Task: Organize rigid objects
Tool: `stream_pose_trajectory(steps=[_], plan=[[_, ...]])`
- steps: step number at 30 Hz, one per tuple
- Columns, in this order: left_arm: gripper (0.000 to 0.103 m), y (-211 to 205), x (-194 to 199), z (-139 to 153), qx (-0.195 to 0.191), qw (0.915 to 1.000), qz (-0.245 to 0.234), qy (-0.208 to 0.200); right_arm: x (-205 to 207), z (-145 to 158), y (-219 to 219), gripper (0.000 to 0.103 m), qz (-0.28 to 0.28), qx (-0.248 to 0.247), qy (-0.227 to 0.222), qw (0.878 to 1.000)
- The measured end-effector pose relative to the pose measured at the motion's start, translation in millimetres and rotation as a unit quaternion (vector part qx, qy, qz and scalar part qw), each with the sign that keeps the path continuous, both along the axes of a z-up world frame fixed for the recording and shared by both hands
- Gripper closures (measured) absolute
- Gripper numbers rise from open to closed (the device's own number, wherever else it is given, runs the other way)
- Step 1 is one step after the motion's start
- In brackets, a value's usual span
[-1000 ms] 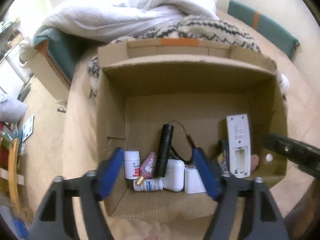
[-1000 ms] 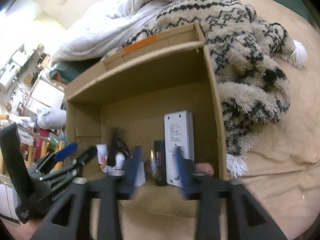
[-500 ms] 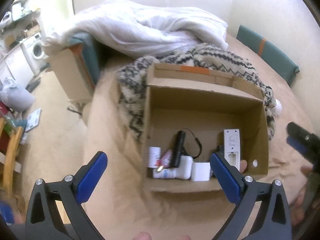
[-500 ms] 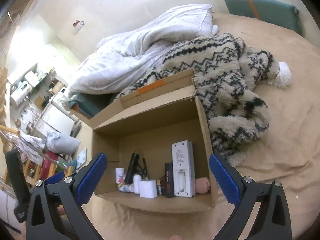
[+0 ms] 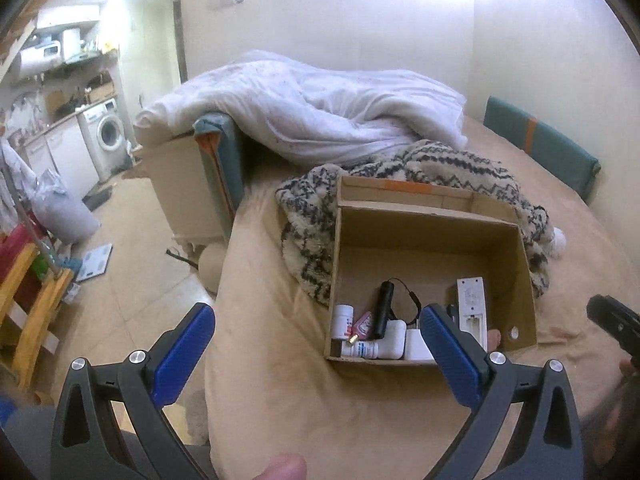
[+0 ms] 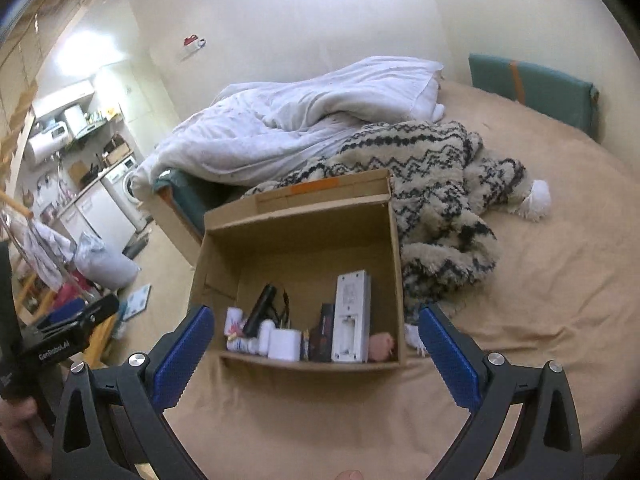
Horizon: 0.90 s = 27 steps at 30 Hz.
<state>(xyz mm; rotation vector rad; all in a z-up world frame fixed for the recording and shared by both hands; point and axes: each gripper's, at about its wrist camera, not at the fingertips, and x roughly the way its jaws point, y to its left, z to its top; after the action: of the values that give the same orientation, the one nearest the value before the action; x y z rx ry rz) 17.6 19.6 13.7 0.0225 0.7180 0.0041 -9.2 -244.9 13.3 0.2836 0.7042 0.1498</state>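
An open cardboard box point(image 5: 424, 216) point(image 6: 296, 216) sits on a tan bed. Along its near wall lie a white remote point(image 5: 471, 304) point(image 6: 351, 316), a black flashlight point(image 5: 383, 310) point(image 6: 259, 315), a white pill bottle point(image 5: 343, 322), a pink tube point(image 5: 362, 323), white blocks point(image 6: 284, 345) and a pink lump point(image 6: 381, 346). My left gripper point(image 5: 318, 344) hangs open, above and in front of the box, nothing between its fingers. My right gripper point(image 6: 316, 346) is likewise open and empty, back from the box. Each gripper shows at the edge of the other's view.
A patterned fuzzy blanket point(image 6: 440, 184) wraps the box's far and right sides, with a white duvet point(image 5: 320, 112) behind. A teal cushion point(image 6: 532, 84) leans on the wall. Left of the bed's edge are floor, a washing machine point(image 5: 108, 136) and a yellow wooden rack point(image 5: 32, 312).
Both grippers drew back and up out of the box and opened wide. The items stay in the box, and much more of the room shows.
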Motion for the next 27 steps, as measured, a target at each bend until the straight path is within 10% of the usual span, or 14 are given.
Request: stream_pose_trajectory(steps=[27], plan=[[0.001,-13.1,-0.1,-25.0,-0.01,0.9993,-0.012,0.034,4.8,-18.4,23.7,0.0,-0.005,-0.043,0.014,0.999]])
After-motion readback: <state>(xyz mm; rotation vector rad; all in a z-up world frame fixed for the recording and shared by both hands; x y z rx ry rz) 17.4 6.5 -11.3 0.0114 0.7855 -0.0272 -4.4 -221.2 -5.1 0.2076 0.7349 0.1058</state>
